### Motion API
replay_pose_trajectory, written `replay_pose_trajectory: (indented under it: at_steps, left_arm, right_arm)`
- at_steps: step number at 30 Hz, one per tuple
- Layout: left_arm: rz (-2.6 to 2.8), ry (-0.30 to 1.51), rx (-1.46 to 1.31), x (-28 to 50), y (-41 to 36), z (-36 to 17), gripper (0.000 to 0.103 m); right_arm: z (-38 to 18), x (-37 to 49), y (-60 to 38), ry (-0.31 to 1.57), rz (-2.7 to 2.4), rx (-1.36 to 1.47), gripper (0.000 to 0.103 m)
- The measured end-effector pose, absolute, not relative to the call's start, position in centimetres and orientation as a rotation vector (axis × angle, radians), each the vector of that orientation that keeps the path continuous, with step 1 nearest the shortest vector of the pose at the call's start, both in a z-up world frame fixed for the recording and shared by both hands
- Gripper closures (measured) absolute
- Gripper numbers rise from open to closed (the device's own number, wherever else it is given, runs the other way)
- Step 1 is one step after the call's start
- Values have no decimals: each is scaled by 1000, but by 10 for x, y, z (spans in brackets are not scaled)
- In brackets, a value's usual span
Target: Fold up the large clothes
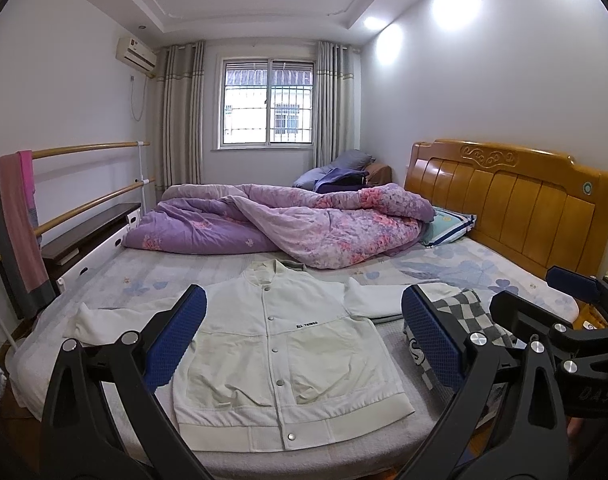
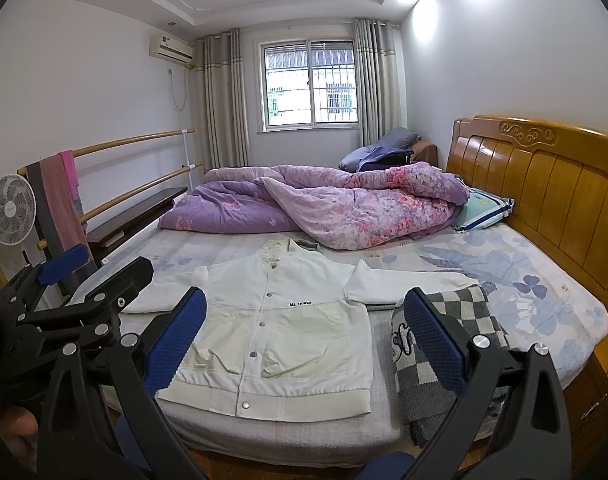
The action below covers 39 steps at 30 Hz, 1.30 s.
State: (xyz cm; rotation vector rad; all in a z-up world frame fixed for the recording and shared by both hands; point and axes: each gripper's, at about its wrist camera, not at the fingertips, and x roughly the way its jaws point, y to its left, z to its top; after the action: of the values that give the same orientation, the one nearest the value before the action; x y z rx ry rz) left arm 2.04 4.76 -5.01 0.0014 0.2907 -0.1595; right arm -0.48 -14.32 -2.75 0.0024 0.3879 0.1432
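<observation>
A white snap-button jacket (image 1: 279, 360) (image 2: 271, 336) lies face up and spread flat on the bed, sleeves out to both sides, hem toward me. To its right sits a folded grey-and-white checked garment (image 1: 464, 312) (image 2: 444, 344), overlapping the jacket's right sleeve end. My left gripper (image 1: 304, 340) hovers open above the near edge of the bed, its blue pads framing the jacket. My right gripper (image 2: 306, 340) is open too, a little further right, one pad over the checked garment. Neither holds anything.
A rumpled purple floral quilt (image 1: 287, 224) fills the far half of the bed, with a pillow (image 1: 448, 228) by the wooden headboard (image 2: 544, 184) on the right. On the left are wooden rails with hanging cloths (image 2: 59, 200), a fan (image 2: 9, 210) and a dark bench (image 1: 87, 228).
</observation>
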Motion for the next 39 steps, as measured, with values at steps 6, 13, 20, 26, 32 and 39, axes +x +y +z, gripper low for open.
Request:
replay_pose_trajectory:
  at_steps: [6, 13, 20, 26, 32, 39]
  left_arm:
    - [-148, 274, 4, 20, 49, -50, 5]
    - [-149, 277, 3, 19, 47, -50, 5]
    - [-151, 274, 8, 21, 47, -50, 5]
    - [-151, 268, 11, 22, 50, -50, 5]
    - [-153, 268, 11, 23, 50, -49, 5]
    - [-152, 268, 15, 22, 51, -49, 5]
  right_arm:
    - [-27, -6, -138, 380, 139, 1, 8]
    - [-27, -9, -137, 384, 140, 5, 8]
    - [-27, -11, -135, 385, 139, 10, 8]
    - [-27, -12, -134, 380, 138, 11, 8]
    - [-27, -11, -131, 383, 136, 16, 8]
    - [-27, -13, -129, 385, 136, 19, 8]
